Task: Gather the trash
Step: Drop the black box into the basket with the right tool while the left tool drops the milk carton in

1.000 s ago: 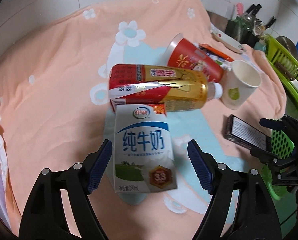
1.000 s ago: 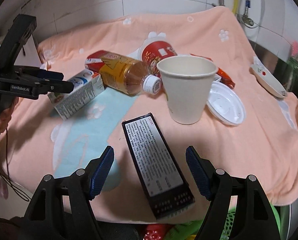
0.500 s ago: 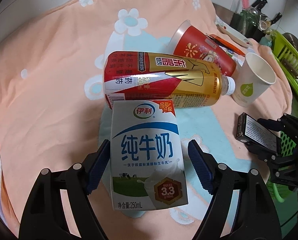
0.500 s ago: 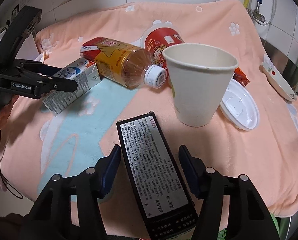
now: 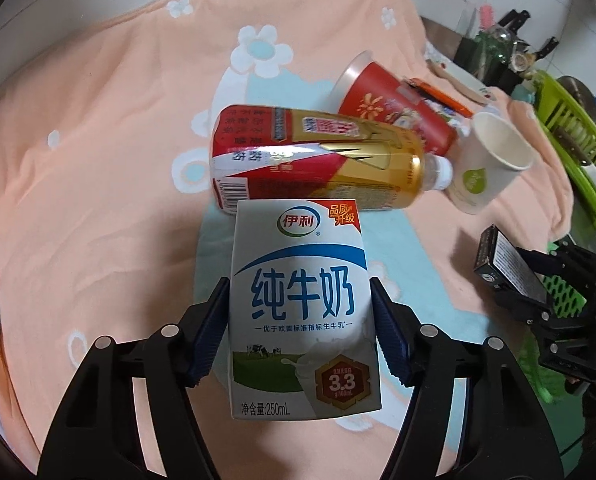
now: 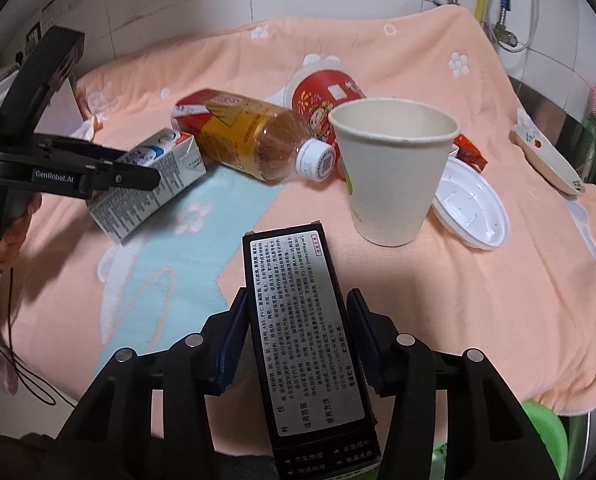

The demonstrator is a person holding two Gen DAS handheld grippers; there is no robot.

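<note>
Your left hand-held gripper point(image 5: 300, 328) is clamped on the white and blue milk carton point(image 5: 302, 312), its blue pads pressed against both sides of the carton, which looks lifted off the peach flowered towel point(image 5: 98, 160) covering the surface. Your right hand-held gripper point(image 6: 296, 340) is clamped on the long black box with a grey printed label point(image 6: 304, 328), the box running forward between the pads and its far end raised over the towel.

Just beyond the carton, the amber plastic bottle with a red and gold label point(image 5: 318, 164) lies on its side, white cap toward the beige paper cup point(image 6: 394, 172) that stands upright. Behind the bottle, the red printed paper tub point(image 5: 394, 112) lies tipped over. Beside the paper cup rests a white round plastic lid point(image 6: 472, 208), with a small red wrapper point(image 6: 470, 152) just behind it. Further right, a white dish point(image 6: 546, 156) sits at the towel's edge.
</note>
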